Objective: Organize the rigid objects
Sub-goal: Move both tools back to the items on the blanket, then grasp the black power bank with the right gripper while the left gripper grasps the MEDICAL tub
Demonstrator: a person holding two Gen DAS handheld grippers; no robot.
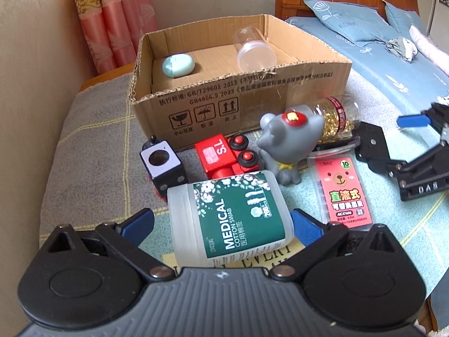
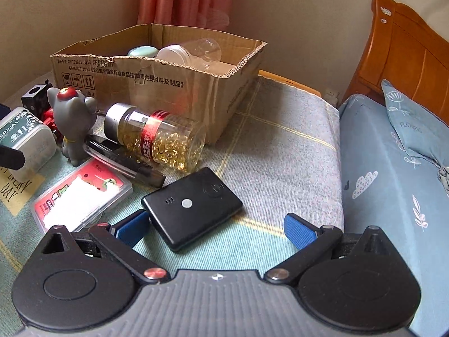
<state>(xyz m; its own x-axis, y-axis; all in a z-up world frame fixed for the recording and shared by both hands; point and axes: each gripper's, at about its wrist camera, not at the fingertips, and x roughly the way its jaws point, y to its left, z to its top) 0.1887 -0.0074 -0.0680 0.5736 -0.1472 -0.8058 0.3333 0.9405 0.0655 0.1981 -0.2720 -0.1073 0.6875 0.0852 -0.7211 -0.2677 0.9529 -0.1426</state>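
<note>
A cardboard box point(image 1: 247, 106) stands on the blanket and holds a mint egg-shaped case point(image 1: 178, 66) and a clear jar point(image 1: 254, 49). In front of it lie a black-and-white cube point(image 1: 164, 165), a red toy truck point(image 1: 224, 156), a grey bear figure point(image 1: 289, 137), a bottle of gold capsules point(image 1: 336, 118), a pink refill pack point(image 1: 343, 193) and a flat black device point(image 2: 192, 206). My left gripper point(image 1: 224, 224) is open, its blue fingers on either side of the medical cotton swab tub point(image 1: 233, 216). My right gripper point(image 2: 216, 227) is open just behind the black device.
The box also shows in the right wrist view point(image 2: 174, 81), with the capsule bottle point(image 2: 157, 137) and a clear pen tube point(image 2: 123, 163) before it. A bed with blue pillows point(image 2: 415, 129) and a wooden headboard point(image 2: 404, 56) lies to the right. Pink curtains point(image 1: 112, 19) hang behind.
</note>
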